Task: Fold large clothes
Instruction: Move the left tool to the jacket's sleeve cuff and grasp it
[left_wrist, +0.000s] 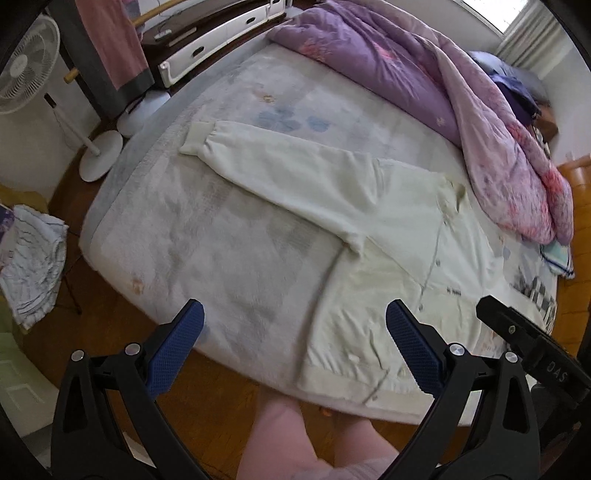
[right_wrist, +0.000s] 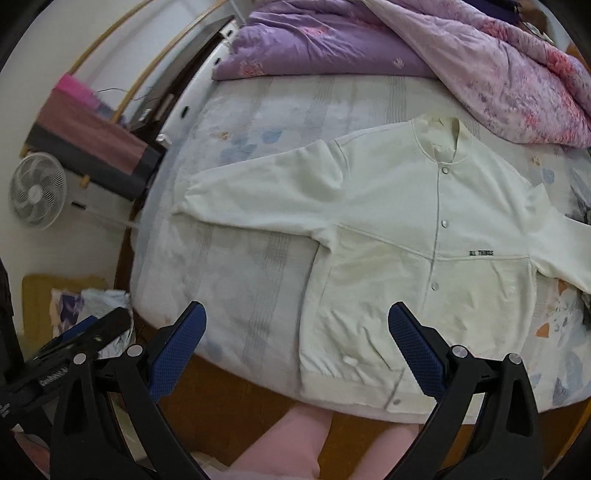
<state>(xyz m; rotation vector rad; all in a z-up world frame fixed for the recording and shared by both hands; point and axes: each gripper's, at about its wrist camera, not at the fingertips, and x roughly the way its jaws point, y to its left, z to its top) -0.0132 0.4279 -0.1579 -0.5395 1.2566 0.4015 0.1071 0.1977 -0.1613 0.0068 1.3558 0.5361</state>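
Both grippers, left (left_wrist: 295, 347) and right (right_wrist: 297, 349), hang spread wide with nothing between the blue textured pads, above the bed's near edge. The cream snap-button jacket (right_wrist: 424, 229) lies flat, front up, hem at that near edge, sleeves spread. Soft, faded patterned sheet (right_wrist: 251, 266); rumpled purple quilt (right_wrist: 369, 48) along the far edge.
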